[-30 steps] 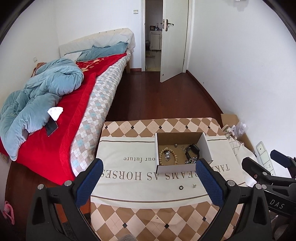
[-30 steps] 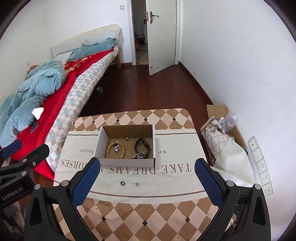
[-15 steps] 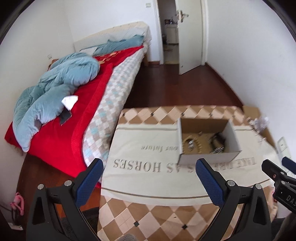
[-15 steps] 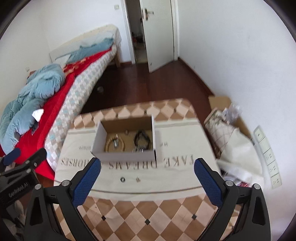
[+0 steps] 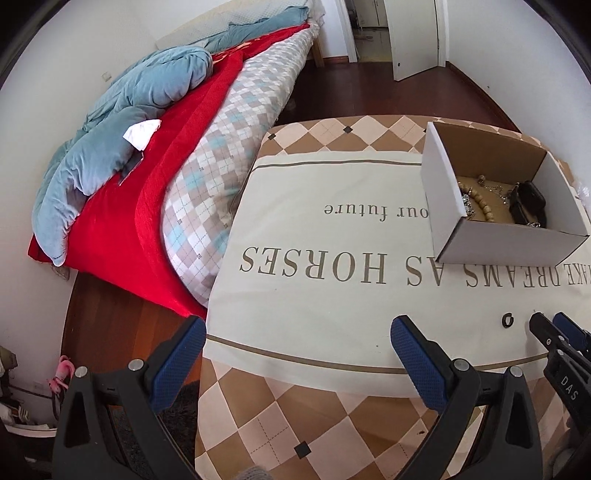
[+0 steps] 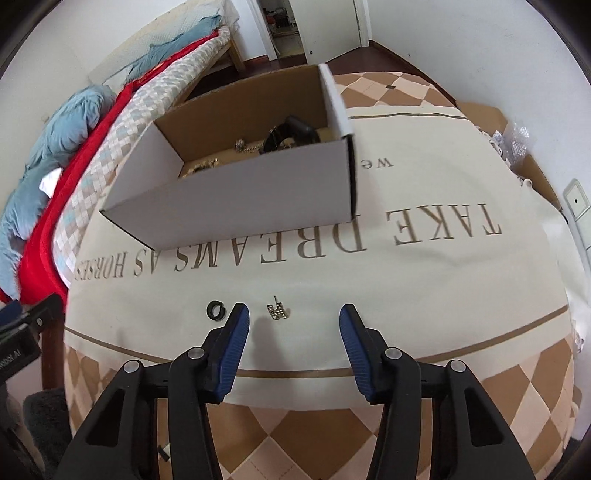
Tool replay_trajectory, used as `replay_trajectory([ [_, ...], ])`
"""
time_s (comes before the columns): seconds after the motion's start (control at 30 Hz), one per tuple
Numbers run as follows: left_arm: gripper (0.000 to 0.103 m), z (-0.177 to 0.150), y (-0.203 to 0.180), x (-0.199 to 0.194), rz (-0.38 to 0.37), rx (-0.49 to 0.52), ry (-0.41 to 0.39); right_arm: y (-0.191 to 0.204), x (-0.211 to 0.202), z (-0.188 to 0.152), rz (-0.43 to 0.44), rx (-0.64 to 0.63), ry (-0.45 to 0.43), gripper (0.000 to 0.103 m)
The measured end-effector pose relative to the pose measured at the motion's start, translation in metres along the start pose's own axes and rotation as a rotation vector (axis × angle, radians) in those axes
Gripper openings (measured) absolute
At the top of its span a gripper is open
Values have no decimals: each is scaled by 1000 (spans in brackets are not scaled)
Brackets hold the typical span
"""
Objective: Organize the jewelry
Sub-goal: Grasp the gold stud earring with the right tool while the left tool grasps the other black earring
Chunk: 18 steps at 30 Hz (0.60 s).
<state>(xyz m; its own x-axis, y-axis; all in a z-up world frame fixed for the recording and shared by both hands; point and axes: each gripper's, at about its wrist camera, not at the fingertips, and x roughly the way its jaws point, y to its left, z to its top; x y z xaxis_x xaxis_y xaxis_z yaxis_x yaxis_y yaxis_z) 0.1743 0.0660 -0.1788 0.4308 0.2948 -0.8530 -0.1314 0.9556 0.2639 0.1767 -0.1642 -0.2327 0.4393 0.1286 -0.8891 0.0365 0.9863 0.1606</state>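
A white cardboard box [image 6: 240, 199] stands on the cream cloth and holds a wooden bead bracelet [image 5: 484, 205], a black band [image 6: 291, 134] and small silver pieces. On the cloth in front of it lie a black ring [image 6: 215, 309] and a small silver earring [image 6: 277, 312]. My right gripper [image 6: 293, 321] is open, low over the cloth, with the earring just ahead between its fingers and the ring just left of the left finger. My left gripper [image 5: 295, 339] is open and empty at the table's left front. The ring [image 5: 508, 319] and box [image 5: 491, 240] also show in the left wrist view.
A bed [image 5: 207, 147] with a red blanket and blue quilt runs along the table's left side. A cardboard carton and plastic bags [image 6: 517, 140] sit on the floor to the right by the wall. The door [image 5: 413, 33] stands open at the back.
My right gripper has dropped low and forward to the earring and its jaws have narrowed. My left gripper has swung left and down toward the table's left front.
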Motion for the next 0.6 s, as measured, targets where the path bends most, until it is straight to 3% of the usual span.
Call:
replay_trajectory([
  [0.07,102,1,-1,2,-5,2,3,9,2,-1,-29,-46,-9,40],
  [0.17,102,3,-8,2,-30,11,7,17,3,-1,-72,-103,-19,9],
  [0.3,102,2,-36,1,-107,56,29,4,-5,-7,-89,-77,-30,9],
  [0.6,102,-4,-118,8,-274,168,90,-71,-30,-12,-154,107,-42,9],
])
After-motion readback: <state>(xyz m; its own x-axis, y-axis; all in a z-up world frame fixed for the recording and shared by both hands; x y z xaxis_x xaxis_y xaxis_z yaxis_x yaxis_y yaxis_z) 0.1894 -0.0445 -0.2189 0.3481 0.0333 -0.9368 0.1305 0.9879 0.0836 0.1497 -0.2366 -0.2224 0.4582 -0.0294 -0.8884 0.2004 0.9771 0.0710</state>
